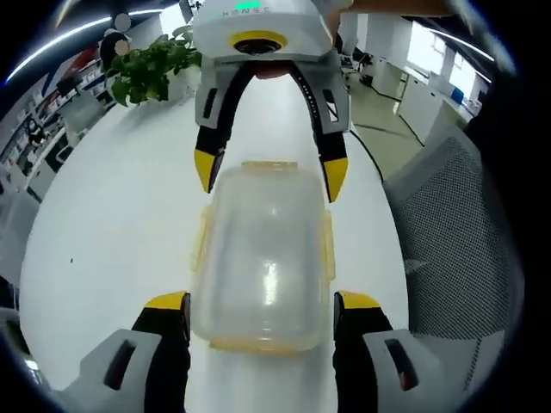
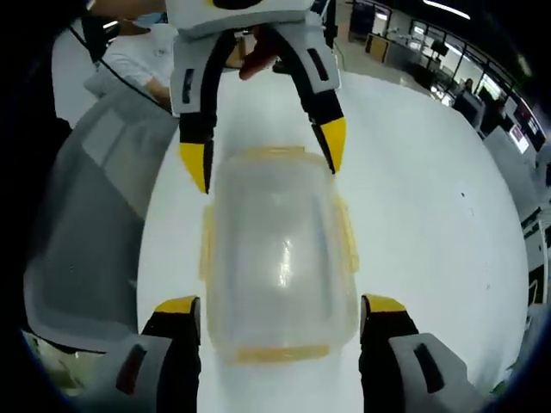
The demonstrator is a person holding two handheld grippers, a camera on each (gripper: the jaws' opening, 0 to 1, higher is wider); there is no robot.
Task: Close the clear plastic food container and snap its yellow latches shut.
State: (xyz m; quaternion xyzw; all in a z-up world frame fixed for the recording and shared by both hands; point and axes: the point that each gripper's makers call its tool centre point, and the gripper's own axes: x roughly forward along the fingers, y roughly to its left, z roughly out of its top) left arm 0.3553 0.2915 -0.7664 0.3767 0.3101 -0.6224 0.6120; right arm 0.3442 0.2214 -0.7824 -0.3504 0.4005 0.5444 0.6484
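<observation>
Broadly, a large white table (image 1: 112,224) with a smooth, glossy top and a curved edge spreads across both views, set in an open office. Beside it stands a chair (image 1: 456,249) with a grey mesh back, its weave fine and dotted. A leafy green potted plant (image 1: 155,64) sits at the table's far end in the left gripper view.

At the middle of the table rests the clear plastic food container (image 1: 263,258), a rounded rectangle with soft corners. Its cloudy, translucent lid lies on top, catching a bright glint. Pale yellow latches (image 1: 328,245) line its long sides and short ends; whether they are snapped down cannot be told.

The two grippers face each other across the container, one at each short end. The left gripper (image 1: 263,310) has grey jaws with black, yellow-tipped fingers spread wide, flanking the container's near end without visibly touching it. The right gripper (image 2: 280,314) stands the same way in its own view, jaws apart on either side of its end of the container.
</observation>
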